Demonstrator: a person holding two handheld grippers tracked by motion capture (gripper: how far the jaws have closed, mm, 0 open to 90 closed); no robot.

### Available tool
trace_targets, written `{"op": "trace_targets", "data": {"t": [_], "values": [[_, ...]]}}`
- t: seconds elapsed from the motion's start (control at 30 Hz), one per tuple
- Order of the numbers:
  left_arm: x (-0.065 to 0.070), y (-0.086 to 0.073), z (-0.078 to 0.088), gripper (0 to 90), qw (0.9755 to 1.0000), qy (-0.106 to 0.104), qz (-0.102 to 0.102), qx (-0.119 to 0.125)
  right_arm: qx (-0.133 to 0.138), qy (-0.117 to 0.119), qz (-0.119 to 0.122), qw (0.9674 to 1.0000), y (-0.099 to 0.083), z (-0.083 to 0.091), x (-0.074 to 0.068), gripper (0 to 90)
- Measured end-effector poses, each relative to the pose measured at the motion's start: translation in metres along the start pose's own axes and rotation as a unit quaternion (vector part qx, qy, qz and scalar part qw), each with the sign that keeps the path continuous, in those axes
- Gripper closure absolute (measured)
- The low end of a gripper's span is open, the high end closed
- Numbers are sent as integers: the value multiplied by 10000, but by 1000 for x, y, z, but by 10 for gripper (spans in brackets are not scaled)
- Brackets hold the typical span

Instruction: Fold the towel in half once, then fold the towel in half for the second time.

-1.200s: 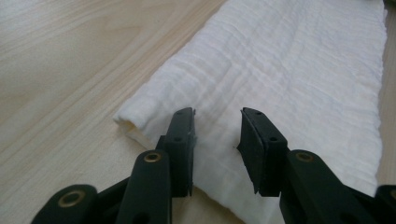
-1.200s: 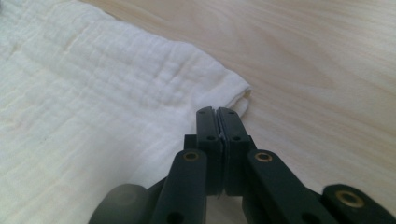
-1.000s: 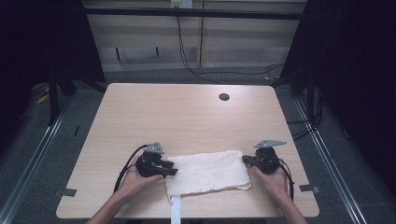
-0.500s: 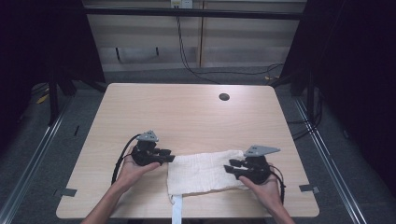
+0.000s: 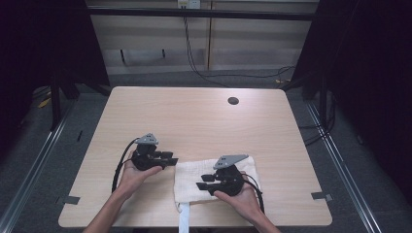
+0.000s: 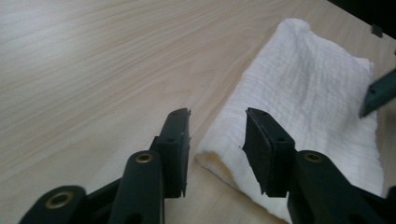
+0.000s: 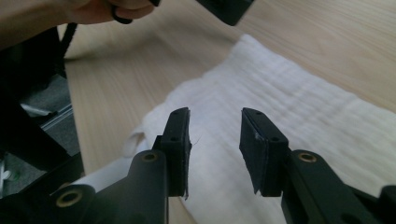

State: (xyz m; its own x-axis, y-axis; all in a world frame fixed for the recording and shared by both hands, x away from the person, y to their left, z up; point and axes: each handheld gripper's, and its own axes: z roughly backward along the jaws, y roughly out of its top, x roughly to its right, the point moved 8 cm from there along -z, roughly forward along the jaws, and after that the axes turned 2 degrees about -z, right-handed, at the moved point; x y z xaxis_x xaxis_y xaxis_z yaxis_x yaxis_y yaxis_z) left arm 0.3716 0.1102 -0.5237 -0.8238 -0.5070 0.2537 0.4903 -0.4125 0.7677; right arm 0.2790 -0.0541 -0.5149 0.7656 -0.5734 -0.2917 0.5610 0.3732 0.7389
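Pale wood-grain table [image 5: 194, 121] stands on a grey floor, with dark curtains at both sides and cables along the back wall. Near its front edge lies a folded white cloth [image 5: 192, 182], and a white strip [image 5: 183, 221] runs from the cloth's front-left corner over the table edge. The left gripper [image 5: 171, 158] hovers just beside the cloth's left end, held in the person's left hand [image 5: 133, 175]; its jaws stand apart, with the cloth's near corner between them in the left gripper view [image 6: 299, 93]. The right gripper [image 5: 203, 181] hangs over the middle of the cloth, pointing left, jaws likewise apart and gripping nothing. A small dark round hole [image 5: 233, 101] sits well beyond the cloth, near the far edge
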Motion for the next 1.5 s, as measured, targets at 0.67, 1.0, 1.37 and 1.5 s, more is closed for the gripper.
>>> {"op": "trace_targets", "data": {"t": [0.67,1.0,1.37,1.5], "values": [[-7,-4,6,553,9999,123,4,-11,-574,544,198,9967,11,-54,-37,559],[-11,-8,8,531,9999,161,41,-27,-641,332,374,9967,8,-64,-37,509],[-19,-9,5,505,9994,290,175,-40,-759,-57,1076,9913,-8,-76,-43,534],[-17,-9,5,504,9995,256,170,-49,-739,-160,1186,9901,-8,-76,-40,623]]}}
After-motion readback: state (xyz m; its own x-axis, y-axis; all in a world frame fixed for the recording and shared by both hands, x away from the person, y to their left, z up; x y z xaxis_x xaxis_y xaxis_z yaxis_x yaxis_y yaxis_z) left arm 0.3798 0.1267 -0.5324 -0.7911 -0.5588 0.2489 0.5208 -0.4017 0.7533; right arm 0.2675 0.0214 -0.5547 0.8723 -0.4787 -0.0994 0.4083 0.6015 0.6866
